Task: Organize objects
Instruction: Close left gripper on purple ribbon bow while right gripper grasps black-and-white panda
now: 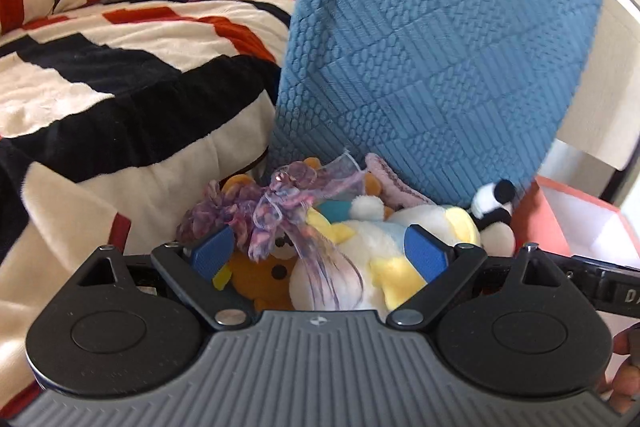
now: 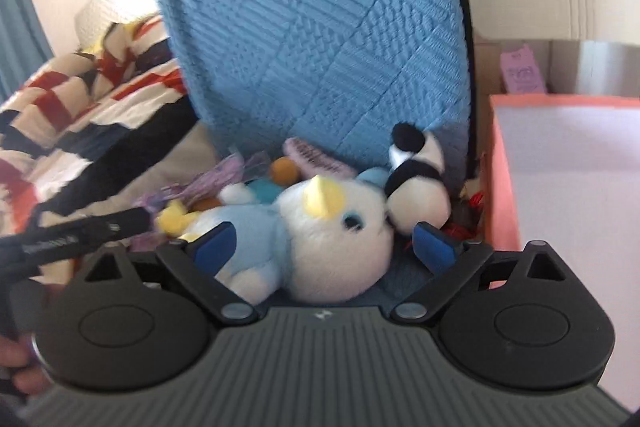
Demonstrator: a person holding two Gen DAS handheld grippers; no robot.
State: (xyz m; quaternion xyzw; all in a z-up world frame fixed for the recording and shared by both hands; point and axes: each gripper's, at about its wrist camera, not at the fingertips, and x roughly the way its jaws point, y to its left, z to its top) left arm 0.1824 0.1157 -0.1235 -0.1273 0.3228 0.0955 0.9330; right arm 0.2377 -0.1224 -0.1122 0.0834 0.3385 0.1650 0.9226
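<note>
Both grippers point down at a heap of soft toys at the foot of a blue textured cushion (image 1: 440, 39), which stands upright and fills the upper centre of each view. Left gripper (image 1: 320, 253): I read its jaws as spread wide, pads not pressing on anything; between them, low in the frame, lie a white-and-yellow plush (image 1: 360, 267), a brown bear (image 1: 276, 275) and a purple ribbon tangle (image 1: 264, 211). Right gripper (image 2: 324, 245): jaws likewise wide apart, gripping nothing; the white plush with a yellow horn (image 2: 332, 239) lies between the pads, head toward the right pad, not clamped. A panda toy (image 2: 416, 179) touches its snout, just above the right pad. A striped blanket (image 1: 120, 67) in red, black and cream covers the bed at the left of both views. An orange-pink box (image 2: 560, 187) with a pale inside stands at the right edge, just beside the toys. Right wrist view is somewhat blurred.
</note>
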